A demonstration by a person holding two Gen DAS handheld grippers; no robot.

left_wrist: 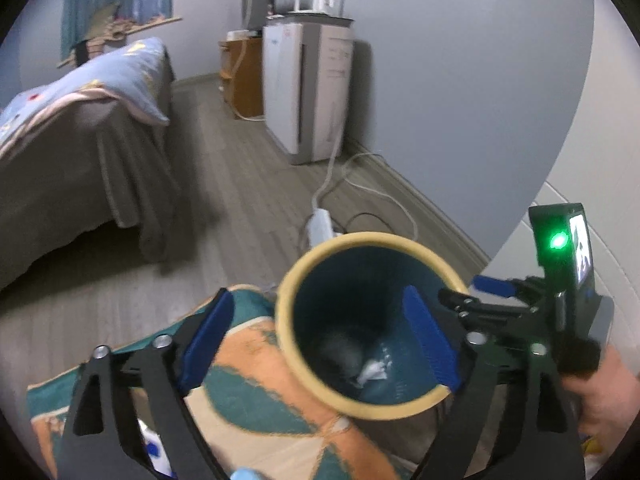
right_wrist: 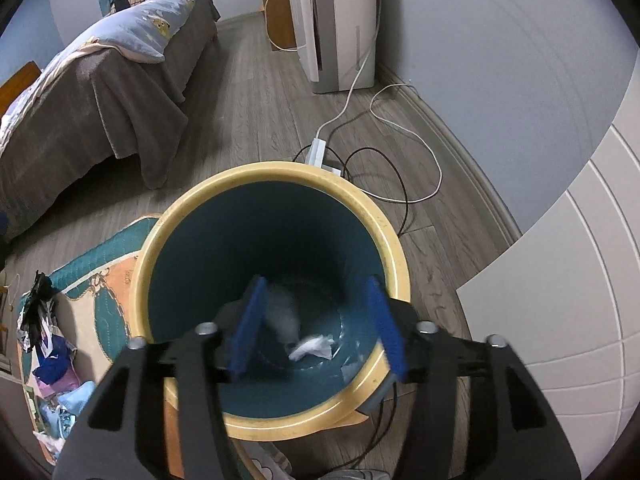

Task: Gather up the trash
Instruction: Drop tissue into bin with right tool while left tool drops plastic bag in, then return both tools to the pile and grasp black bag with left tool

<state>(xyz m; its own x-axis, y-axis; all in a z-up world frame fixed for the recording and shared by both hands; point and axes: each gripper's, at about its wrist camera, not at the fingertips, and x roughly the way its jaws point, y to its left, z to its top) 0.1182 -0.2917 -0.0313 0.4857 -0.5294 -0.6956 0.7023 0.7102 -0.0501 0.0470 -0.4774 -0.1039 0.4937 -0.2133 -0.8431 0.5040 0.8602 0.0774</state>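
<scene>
— Where's the trash now?

— Down in the round teal plastic bin with the cream-yellow rim (right_wrist: pixel 394 248). A crumpled white paper scrap (right_wrist: pixel 312 347) lies on its bottom, and a blurred grey fluffy clump (right_wrist: pixel 282 314) is just beside it. The bin stands at the far corner of the teal, orange and cream patterned rug (right_wrist: pixel 106 256), on the grey wood-plank floor (right_wrist: pixel 256 92).

— And the fingers?

— The right gripper (right_wrist: pixel 316 326) hangs over the bin's mouth, its blue fingers (right_wrist: pixel 250 330) spread apart with nothing pressed between them. The left gripper (left_wrist: pixel 320 340) is open wider still: one finger over the rug, the other over the bin, nothing held.

— More to pick up?

— A heap of dark and coloured wrappers and scraps (right_wrist: pixel 44 344) sits along the rug's near left edge.

— What's around it?

— Beyond the bin, a white power strip (right_wrist: pixel 316 152) with white and black cables looping over the floor, near the wall. Farther along the wall stands a tall white boxy appliance (right_wrist: pixel 340 20), beside it a brown wooden cabinet (right_wrist: pixel 276 12). Off to the left is a bed with a brown cover and pale blue quilt (right_wrist: pixel 100 76).
</scene>
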